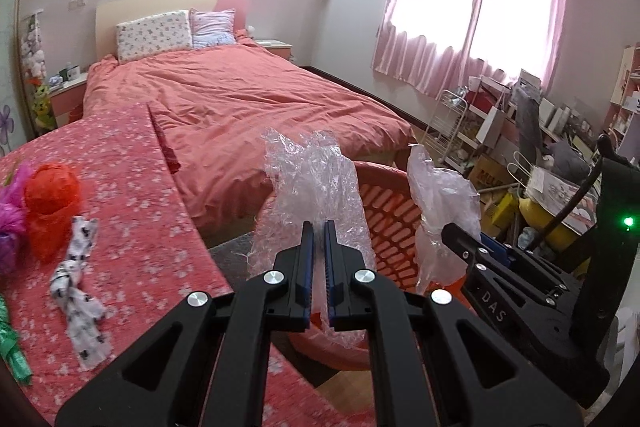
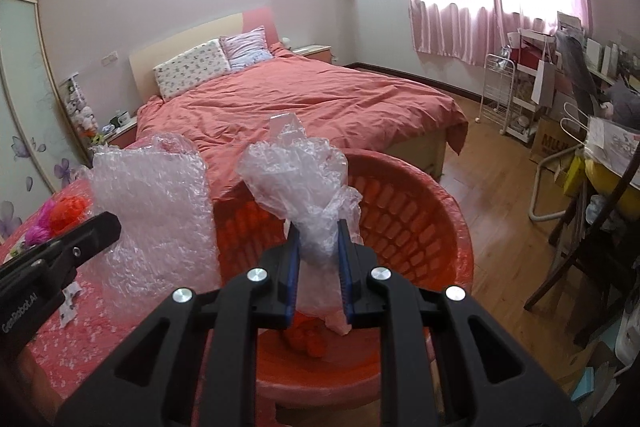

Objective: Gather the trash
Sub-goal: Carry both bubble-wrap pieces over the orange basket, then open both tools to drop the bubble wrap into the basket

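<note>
Tongs on the left (image 1: 319, 227) are pinching a sheet of bubble wrap (image 1: 316, 183), their blue pads nearly meeting on the thin plastic, and the sheet is standing up crumpled above the tips. Just to that side, the right tongs (image 2: 319, 227) are gripping a bunched clear plastic bag (image 2: 298, 175), the pads pressing on its narrow neck while the loose top is billowing upward. Both pieces of trash are hanging close together over a red plastic basket (image 2: 404, 211) with slotted walls, and something orange is lying at the bottom of it. In the left view the other tool is showing at the right edge with a green light glowing on it. Left of the basket, a worktop (image 1: 132, 195) covered in a red flowered cloth is carrying more trash: a red crumpled bag (image 1: 50, 203), a purple bundle (image 1: 12, 207) touching it, a knotted white strip with dark print (image 1: 78, 283) and a green wrapper (image 1: 12, 351) at the edge. Beyond, a bed (image 2: 304, 103) with a coral duvet and two pillows is filling the middle of the room, pink curtains (image 1: 472, 11) are glowing at the window, and cluttered shelves are lining the right wall above a wooden floor (image 2: 496, 195).
</note>
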A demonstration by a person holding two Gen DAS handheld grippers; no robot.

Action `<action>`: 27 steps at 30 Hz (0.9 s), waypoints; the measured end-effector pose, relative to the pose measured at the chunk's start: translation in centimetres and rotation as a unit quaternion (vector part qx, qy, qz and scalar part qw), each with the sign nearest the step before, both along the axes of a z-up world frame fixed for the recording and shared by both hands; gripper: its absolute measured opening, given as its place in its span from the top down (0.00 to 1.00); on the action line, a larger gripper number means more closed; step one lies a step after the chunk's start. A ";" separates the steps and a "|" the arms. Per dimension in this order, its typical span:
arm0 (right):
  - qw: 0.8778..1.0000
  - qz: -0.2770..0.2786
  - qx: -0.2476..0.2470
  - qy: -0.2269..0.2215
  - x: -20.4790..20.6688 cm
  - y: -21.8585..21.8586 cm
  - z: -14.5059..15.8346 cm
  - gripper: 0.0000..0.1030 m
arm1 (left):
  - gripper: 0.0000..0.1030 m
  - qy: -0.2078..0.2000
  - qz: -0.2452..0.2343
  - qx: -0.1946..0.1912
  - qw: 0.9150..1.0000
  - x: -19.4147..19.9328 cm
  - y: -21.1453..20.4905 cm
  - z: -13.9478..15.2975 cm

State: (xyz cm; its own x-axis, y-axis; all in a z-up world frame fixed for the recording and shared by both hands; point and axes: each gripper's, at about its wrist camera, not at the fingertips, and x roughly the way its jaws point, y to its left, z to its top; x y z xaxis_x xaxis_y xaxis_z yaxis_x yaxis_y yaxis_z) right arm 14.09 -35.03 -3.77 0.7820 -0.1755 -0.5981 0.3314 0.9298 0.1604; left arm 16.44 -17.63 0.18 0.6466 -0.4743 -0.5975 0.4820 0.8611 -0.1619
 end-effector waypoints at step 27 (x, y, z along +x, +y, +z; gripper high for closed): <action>0.999 -0.027 0.015 0.019 1.0 -3.5 -2.7 0.59 | 0.78 0.065 -0.008 0.020 0.998 1.7 -2.2 -3.2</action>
State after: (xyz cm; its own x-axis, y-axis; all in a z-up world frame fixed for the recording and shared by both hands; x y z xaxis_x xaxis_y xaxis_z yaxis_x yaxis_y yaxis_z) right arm 15.11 -38.56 -6.45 0.7482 -0.1987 -0.6330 0.3872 0.9056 0.1734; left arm 18.17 -19.85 -2.97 0.5547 -0.4577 -0.6948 0.4726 0.8606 -0.1896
